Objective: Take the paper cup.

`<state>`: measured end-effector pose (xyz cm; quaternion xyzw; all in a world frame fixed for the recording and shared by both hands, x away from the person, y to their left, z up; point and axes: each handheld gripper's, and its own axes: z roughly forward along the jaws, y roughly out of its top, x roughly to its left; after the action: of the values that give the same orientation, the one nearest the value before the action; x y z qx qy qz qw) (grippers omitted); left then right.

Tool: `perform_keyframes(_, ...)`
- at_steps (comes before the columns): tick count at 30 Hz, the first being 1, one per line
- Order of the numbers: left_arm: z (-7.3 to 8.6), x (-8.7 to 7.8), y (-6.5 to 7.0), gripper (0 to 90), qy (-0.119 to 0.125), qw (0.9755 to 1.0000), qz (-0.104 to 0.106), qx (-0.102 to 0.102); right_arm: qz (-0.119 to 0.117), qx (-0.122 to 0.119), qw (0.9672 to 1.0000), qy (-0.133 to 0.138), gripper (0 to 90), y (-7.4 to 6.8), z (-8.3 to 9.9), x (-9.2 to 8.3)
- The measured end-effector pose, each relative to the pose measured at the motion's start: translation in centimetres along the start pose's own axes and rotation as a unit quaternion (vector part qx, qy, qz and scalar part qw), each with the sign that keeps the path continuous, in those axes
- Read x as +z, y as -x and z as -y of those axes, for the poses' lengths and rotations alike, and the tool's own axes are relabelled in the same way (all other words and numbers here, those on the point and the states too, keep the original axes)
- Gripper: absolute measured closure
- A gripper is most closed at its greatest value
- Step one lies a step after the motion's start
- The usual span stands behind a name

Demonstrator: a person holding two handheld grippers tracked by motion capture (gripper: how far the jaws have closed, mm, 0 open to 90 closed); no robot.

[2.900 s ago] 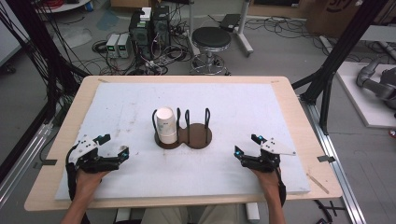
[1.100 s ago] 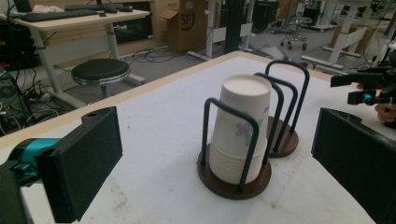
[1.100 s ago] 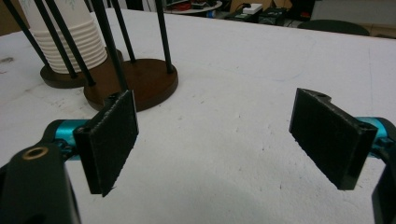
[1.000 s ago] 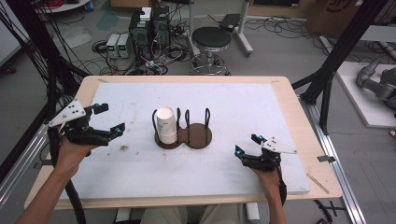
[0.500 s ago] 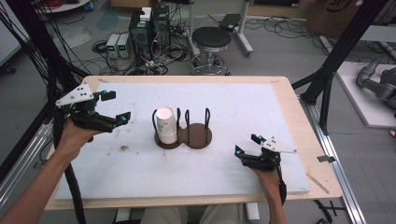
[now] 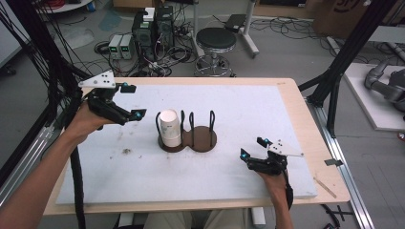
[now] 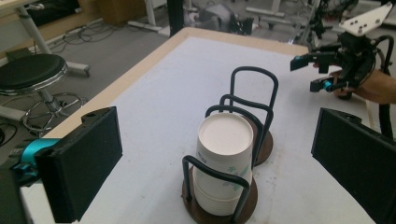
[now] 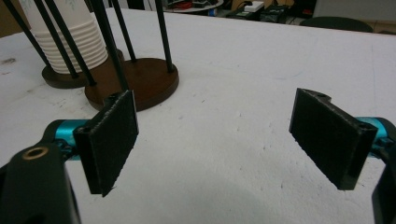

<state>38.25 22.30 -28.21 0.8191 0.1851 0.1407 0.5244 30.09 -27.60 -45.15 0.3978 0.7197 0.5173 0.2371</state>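
Cups (image 6: 170, 128), a white nested stack turned upside down, stand in the left bay of the wire rack (image 6: 187, 136) at the middle of the white mat (image 6: 267, 114); the rack's right bay is bare down to its brown disc. The table (image 6: 296, 102) under the mat shows as a wooden border. Since the earliest frame the left gripper (image 6: 130, 101) has risen off the mat's near left corner and travelled forward and inward; it now hangs in the air just left of the stack, apart from it, jaws spread wide and holding nothing. In the left gripper view the cups (image 7: 224, 168) sit between the two pads (image 7: 81, 163) but farther off. The right gripper (image 6: 253, 148) has barely shifted: it rests low on the mat near the right front, well apart from the rack, jaws parted and empty. In the right gripper view the rack (image 8: 133, 84) lies ahead to the left
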Motion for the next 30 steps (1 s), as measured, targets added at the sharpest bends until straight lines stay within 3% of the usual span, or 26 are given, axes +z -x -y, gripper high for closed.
perform_keyframes(2, -0.2, 0.2, 0.0, 1.8, 0.000, 1.0000, 0.004, 0.001, 0.001, 0.000, 1.0000, 0.000, 15.8, 0.0, 0.0, 0.0)
perform_keyframes(10, -1.5, 1.7, -0.3, 1.8, -0.039, 0.9985, 0.027, 0.026, -0.003, 0.005, 1.0000, -0.005, 15.8, 0.1, 0.0, 0.1)
perform_keyframes(18, -2.5, 3.1, -0.5, 1.8, -0.082, 0.9947, 0.039, 0.048, -0.004, 0.005, 1.0000, -0.005, 15.9, 0.1, 0.0, 0.1)
perform_keyframes(24, -3.3, 4.9, -0.4, 1.8, -0.124, 0.9878, 0.060, 0.073, -0.004, 0.003, 1.0000, -0.003, 15.8, 0.1, 0.0, 0.1)
perform_keyframes(25, -3.3, 4.9, -0.4, 1.8, -0.124, 0.9878, 0.060, 0.073, -0.004, 0.004, 1.0000, -0.003, 15.8, 0.1, 0.0, 0.1)
perform_keyframes(27, -3.7, 5.7, -0.3, 1.8, -0.137, 0.9851, 0.067, 0.081, -0.003, 0.004, 1.0000, -0.003, 15.9, 0.1, 0.0, 0.1)
perform_keyframes(28, -3.7, 5.7, -0.3, 1.8, -0.137, 0.9851, 0.067, 0.081, -0.003, 0.004, 1.0000, -0.003, 15.9, 0.1, 0.0, 0.1)
perform_keyframes(29, -3.9, 6.1, -0.3, 1.8, -0.147, 0.9829, 0.067, 0.089, -0.004, 0.003, 1.0000, -0.003, 15.8, 0.2, 0.0, 0.1)
perform_keyframes(30, -3.9, 6.1, -0.3, 1.8, -0.147, 0.9829, 0.067, 0.089, -0.003, 0.004, 1.0000, -0.003, 15.9, 0.1, 0.0, 0.1)
